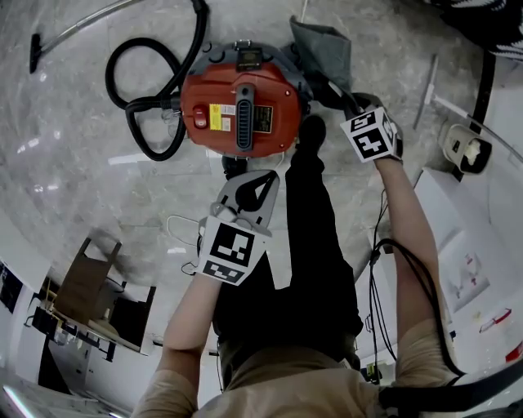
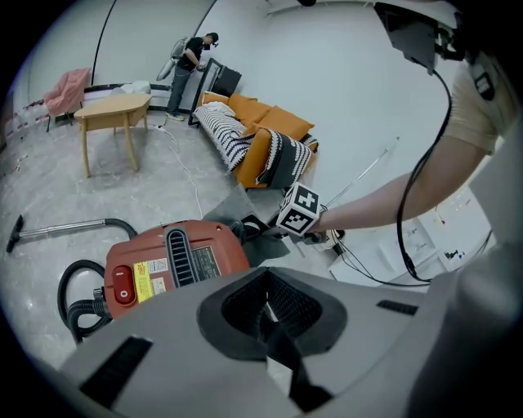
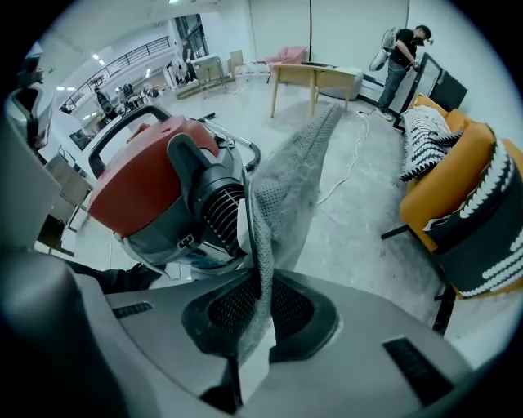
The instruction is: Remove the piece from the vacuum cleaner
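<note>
A red canister vacuum cleaner (image 1: 237,102) (image 2: 176,261) (image 3: 139,175) stands on the marble floor with its black hose (image 1: 155,82) coiled at its left. A grey fabric dust bag (image 1: 323,49) (image 3: 286,180) (image 2: 233,208) hangs off the vacuum's far right end. My right gripper (image 1: 351,102) (image 3: 261,298) is shut on the bag's lower edge, and the cloth runs up from between the pads towards the black round port. My left gripper (image 1: 248,184) (image 2: 268,314) hovers just on the near side of the vacuum, its jaws together with nothing between them.
The person's dark trouser leg (image 1: 315,237) stands beside the vacuum. A metal wand (image 1: 82,24) lies at the far left. White boards and cables (image 1: 458,237) are at the right. An orange sofa (image 2: 265,143), a wooden table (image 2: 114,110) and another person (image 2: 189,61) are farther off.
</note>
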A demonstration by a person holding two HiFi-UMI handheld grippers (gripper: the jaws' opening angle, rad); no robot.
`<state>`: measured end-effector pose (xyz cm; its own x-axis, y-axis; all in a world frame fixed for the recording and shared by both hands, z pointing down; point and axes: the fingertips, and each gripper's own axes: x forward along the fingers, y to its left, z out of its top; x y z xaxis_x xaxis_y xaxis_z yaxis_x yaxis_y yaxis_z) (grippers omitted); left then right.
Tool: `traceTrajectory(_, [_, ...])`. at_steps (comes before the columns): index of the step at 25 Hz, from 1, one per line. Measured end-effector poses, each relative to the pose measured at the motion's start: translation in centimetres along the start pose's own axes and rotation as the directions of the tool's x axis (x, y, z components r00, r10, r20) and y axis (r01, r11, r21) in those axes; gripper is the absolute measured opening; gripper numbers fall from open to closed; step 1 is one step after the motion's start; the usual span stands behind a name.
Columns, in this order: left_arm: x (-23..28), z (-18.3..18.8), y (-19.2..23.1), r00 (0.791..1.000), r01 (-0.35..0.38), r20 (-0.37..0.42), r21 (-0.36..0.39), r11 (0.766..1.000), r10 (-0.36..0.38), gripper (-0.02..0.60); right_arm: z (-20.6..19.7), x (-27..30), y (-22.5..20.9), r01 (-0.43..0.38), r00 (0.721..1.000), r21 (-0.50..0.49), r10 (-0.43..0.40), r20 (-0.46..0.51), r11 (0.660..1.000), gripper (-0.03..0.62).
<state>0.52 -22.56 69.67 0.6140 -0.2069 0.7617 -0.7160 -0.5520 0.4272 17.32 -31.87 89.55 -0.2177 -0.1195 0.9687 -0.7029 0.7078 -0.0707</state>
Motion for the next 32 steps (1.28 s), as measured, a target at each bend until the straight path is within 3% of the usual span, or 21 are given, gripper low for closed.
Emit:
traceTrajectory(7, [0.1, 0.5, -0.5, 1.000, -0.006, 0.005, 0.008, 1.000, 0.006, 0.004, -1.4, -0.6, -3.0, 0.096, 0.995, 0.154, -0.091, -0.037, 0.983, 0.025])
traceTrajectory(12, [0.5, 0.2, -0.8, 1.000, -0.006, -0.001, 0.015, 1.000, 0.006, 0.004, -2.4, -1.5, -3.4, 0.106, 0.994, 0.132, -0.101, -0.042, 0.985, 0.025])
traceTrajectory(21, [-0.1, 0.8, -0.2, 1.000, -0.023, -0.001, 0.010, 1.000, 0.023, 0.005, -2.7, -2.5, -2.8, 0.079, 0.997, 0.266, -0.079, -0.010, 0.961, 0.025])
traceTrajectory(28, [-0.9, 2.4, -1.6, 1.000, -0.002, 0.006, 0.048, 0.999, 0.002, 0.005, -4.1, -5.0, -4.6, 0.058, 0.996, 0.450, -0.082, 0.034, 0.891, 0.025])
traceTrajectory(32, [-1.2, 2.5, -1.8, 0.999, 0.012, -0.037, 0.072, 0.997, -0.009, 0.004, -4.9, -5.9, -5.2, 0.018, 0.995, 0.581, -0.073, 0.071, 0.813, 0.025])
